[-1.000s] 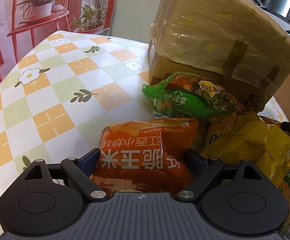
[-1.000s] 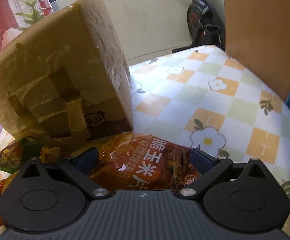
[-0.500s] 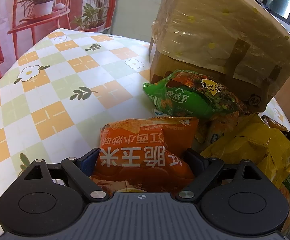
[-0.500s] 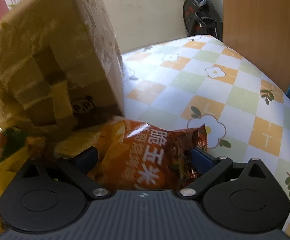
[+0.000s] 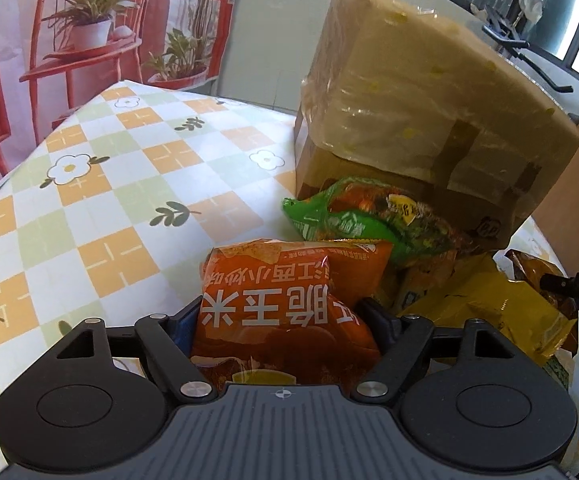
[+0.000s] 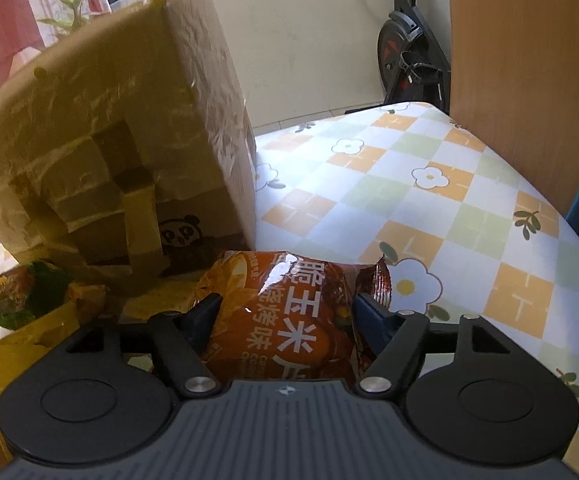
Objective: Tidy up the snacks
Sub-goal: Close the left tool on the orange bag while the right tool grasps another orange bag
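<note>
An orange corn-chip bag [image 5: 289, 276] with white lettering lies on the checked tablecloth [image 5: 129, 184], between the fingers of my left gripper [image 5: 281, 320]. Its jaws are closing and the pads press on the bag's sides. Behind it lie a green snack bag [image 5: 353, 216] and a yellow bag [image 5: 485, 304]. My right gripper [image 6: 285, 316] is closing too, and its pads squeeze a darker orange corn-chip bag [image 6: 289, 292] just in front of the taped cardboard box [image 6: 109, 128].
The big tape-wrapped box [image 5: 421, 104] stands on the table behind the pile of snacks. A wooden panel [image 6: 521, 60] and an exercise bike [image 6: 409, 60] lie beyond the table's far edge. A red plant stand [image 5: 85, 56] is off the left side.
Both pairs of jaws have narrowed onto their orange bags. The right bag, earlier spread wide and flat, is now bunched between the fingers. Neither hand has shifted much.
</note>
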